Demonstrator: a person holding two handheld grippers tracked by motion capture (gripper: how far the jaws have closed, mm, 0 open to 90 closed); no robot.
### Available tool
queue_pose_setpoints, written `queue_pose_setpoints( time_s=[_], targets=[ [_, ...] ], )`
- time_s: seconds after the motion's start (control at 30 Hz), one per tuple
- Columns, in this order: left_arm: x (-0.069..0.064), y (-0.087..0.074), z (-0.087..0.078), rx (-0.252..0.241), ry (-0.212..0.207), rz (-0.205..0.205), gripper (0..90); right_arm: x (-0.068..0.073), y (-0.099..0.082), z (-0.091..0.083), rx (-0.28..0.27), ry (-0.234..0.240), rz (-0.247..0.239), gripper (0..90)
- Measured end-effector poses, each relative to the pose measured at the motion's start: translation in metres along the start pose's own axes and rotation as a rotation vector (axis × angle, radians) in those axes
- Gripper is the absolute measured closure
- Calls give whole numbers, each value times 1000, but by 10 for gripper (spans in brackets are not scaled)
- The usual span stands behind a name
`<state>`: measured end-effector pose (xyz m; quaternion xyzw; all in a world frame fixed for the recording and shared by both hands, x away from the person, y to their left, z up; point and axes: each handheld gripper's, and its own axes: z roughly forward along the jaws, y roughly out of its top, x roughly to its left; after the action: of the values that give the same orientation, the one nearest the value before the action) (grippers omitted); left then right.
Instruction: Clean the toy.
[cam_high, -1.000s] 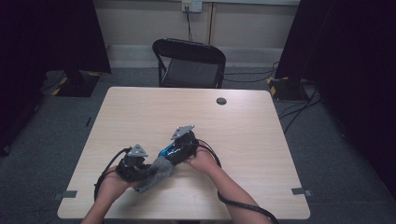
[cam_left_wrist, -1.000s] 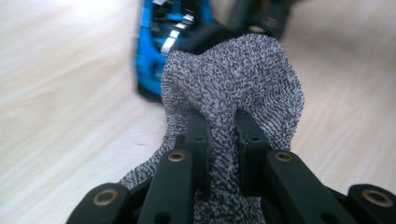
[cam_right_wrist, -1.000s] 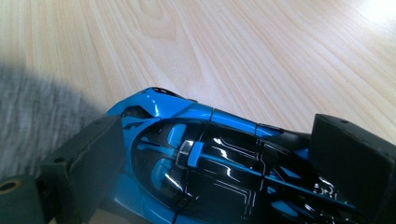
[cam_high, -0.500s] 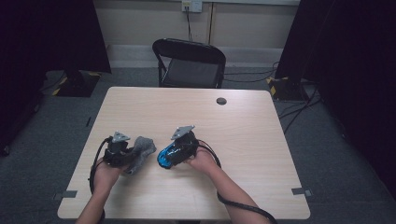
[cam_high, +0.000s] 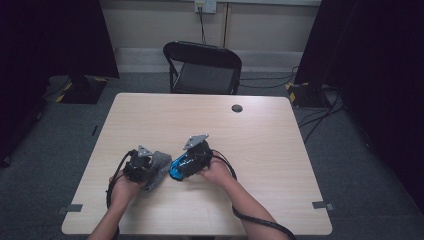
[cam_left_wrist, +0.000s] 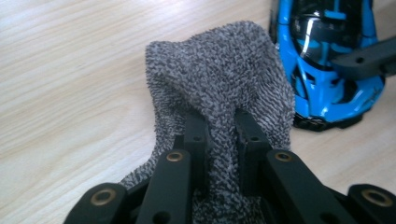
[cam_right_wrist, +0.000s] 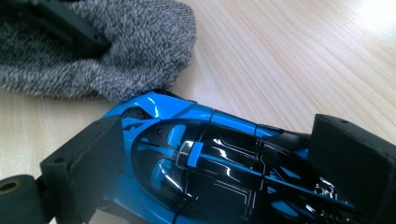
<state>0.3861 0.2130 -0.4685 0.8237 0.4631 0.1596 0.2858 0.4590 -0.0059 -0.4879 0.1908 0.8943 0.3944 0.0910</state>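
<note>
Two claws work here. On the left, my left claw (cam_left_wrist: 219, 135) pinches the grey cloth (cam_left_wrist: 224, 70), which lies on the tabletop (cam_high: 260, 130) just beside the blue toy car (cam_right_wrist: 201, 154). My right claw (cam_right_wrist: 224, 163) clamps this car. To wipe well, I should press softly and keep the car steady.

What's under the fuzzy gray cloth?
Bare wooden table shows around the gray cloth, and the left claw pinches a fold of it. Next to it is the blue toy car. Whatever lies beneath the cloth is covered.
</note>
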Motion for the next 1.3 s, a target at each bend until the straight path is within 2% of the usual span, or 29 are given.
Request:
queue_pose_setpoints(
  time_s=[0.33, 0.73, 0.93, 1.07, 1.3],
  targets=[
    [-13, -1, -2, 25, -58, 28, 784, 0, 0, 0, -4, 1, 2, 38],
    [-25, -8, -8, 35, -131, 22, 786, 0, -1, 0, -7, 0, 2, 37],
    [-30, -11, -10, 42, -180, 13, 788, 0, -1, 0, -5, 1, -1, 38],
    [-33, -10, -10, 51, -214, 21, 788, 0, 0, 0, -4, 1, 1, 38],
    [-40, -10, -9, 56, -246, 32, 788, 0, 0, 0, -3, 1, 1, 38]
  ],
)
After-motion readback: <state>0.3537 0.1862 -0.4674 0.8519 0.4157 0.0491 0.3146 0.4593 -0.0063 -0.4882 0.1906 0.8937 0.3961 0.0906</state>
